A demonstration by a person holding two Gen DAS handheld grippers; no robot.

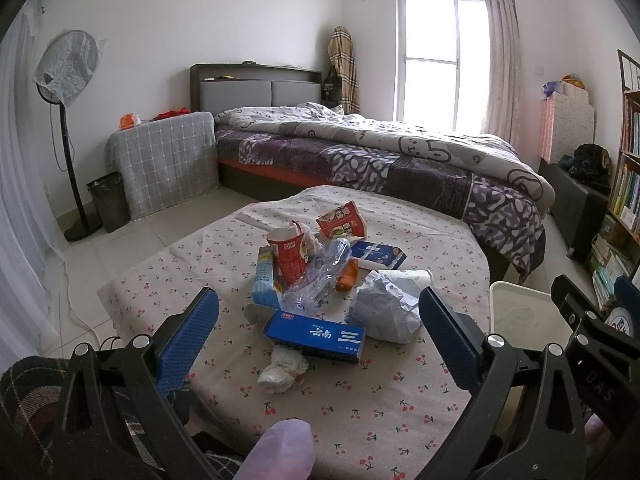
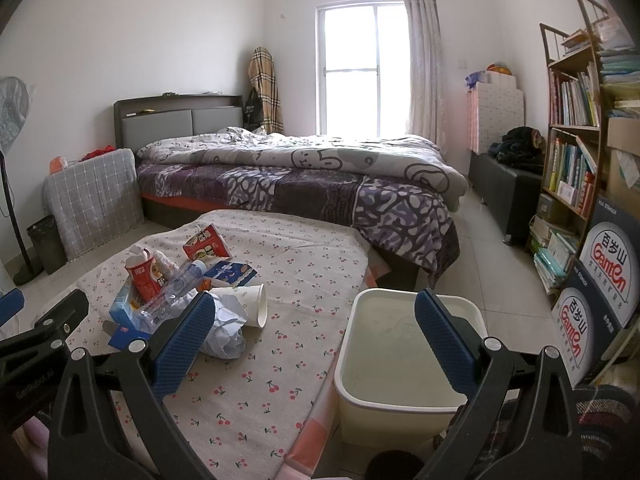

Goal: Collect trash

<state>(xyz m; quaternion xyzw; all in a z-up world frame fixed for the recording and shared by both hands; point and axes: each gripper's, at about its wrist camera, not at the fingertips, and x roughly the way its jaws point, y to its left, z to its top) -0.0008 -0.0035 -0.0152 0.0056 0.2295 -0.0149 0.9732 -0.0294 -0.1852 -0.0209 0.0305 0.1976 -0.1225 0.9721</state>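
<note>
Both grippers — left (image 1: pixel 318 322), right (image 2: pixel 314 326) — wide open, empty: take blue box (image 1: pixel 316 338) first, squarely across its narrow sides, then bin (image 2: pixel 404 360).

My left gripper (image 1: pixel 318 334) jaws spread wide, nothing between them. Right gripper (image 2: pixel 314 334) likewise wide apart, empty (blue pads facing inward). A fingertip (image 1: pixel 280 450) shows under the left one.

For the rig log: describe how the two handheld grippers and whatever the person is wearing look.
Both the left gripper and right gripper have black, triangular cut-out linkage arms with silver pivot bolts, and blue finger pads with a dotted grip texture. White lettering marks the black bodies. The person wears a dark plaid sleeve. No cables on the grippers are visible.
</note>
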